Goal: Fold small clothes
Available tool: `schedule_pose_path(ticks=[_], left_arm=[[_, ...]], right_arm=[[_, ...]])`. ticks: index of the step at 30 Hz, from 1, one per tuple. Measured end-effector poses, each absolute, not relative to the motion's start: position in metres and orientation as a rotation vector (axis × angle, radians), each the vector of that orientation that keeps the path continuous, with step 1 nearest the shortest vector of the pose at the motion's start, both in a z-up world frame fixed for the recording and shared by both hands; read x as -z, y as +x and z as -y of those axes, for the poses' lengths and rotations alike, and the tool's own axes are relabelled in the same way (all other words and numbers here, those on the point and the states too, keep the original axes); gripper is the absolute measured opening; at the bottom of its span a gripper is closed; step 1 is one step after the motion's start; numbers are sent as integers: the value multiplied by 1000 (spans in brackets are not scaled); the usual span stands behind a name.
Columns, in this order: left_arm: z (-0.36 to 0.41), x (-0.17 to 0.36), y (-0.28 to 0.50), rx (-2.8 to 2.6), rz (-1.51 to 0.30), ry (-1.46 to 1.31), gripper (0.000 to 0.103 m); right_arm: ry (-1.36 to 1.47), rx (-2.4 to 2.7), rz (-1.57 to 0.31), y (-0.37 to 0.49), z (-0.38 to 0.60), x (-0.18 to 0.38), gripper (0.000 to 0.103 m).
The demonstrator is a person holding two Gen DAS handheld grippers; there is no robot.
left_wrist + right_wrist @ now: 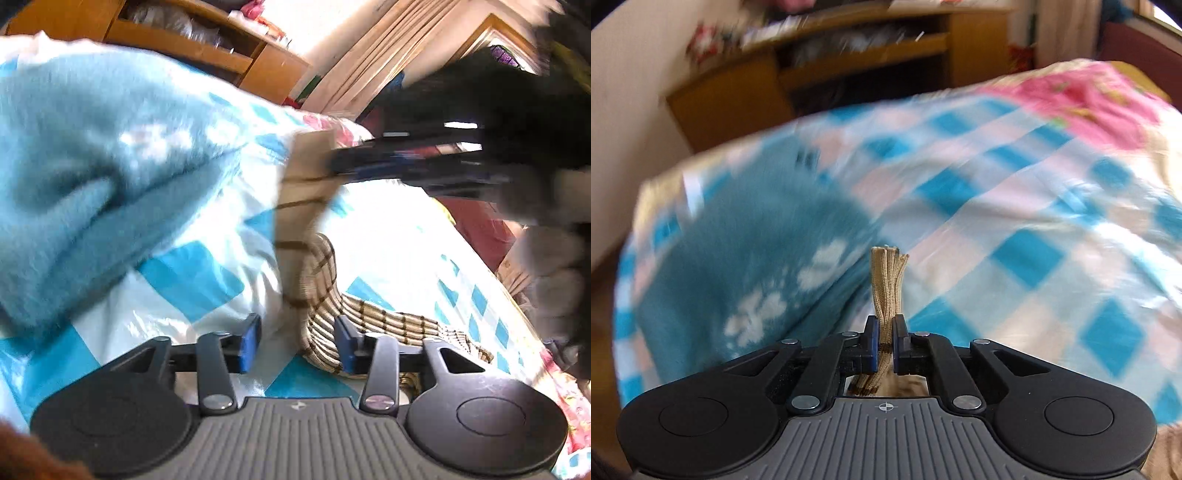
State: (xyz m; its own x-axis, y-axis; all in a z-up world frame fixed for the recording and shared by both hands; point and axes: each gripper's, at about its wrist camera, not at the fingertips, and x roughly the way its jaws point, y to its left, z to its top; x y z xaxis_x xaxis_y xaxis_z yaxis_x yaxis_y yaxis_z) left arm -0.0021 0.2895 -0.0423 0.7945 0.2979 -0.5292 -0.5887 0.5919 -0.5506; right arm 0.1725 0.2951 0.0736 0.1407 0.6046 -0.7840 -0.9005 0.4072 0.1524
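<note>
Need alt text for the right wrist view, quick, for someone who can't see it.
The right gripper is shut on a bunched beige ribbed sock, whose end sticks up past the fingertips. Behind it, blurred, lie a blue-and-white checked bedsheet and a teal blanket with white paw prints.

A bedroom in a home. A bed is covered by a glossy quilt of blue, white and pink checks point(1015, 206) with a pink floral bedspread point(1089, 99) beyond it. Behind stands an orange-brown wooden shelf unit point(849, 62), its cluttered contents blurred, against a plain cream wall point(628, 110).
</note>
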Motion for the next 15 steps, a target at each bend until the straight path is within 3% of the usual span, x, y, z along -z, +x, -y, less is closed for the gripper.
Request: schedule_pose_path(ticks=[4,15], left_arm=[[-273,30,2,-549,-404,-675,62],[-192,-32,68,-361,-447,-361,64]], right_arm=[[-253,-1111,-833,191,-229,-122,6],[56,-936,-696,223,-33,-187,6]])
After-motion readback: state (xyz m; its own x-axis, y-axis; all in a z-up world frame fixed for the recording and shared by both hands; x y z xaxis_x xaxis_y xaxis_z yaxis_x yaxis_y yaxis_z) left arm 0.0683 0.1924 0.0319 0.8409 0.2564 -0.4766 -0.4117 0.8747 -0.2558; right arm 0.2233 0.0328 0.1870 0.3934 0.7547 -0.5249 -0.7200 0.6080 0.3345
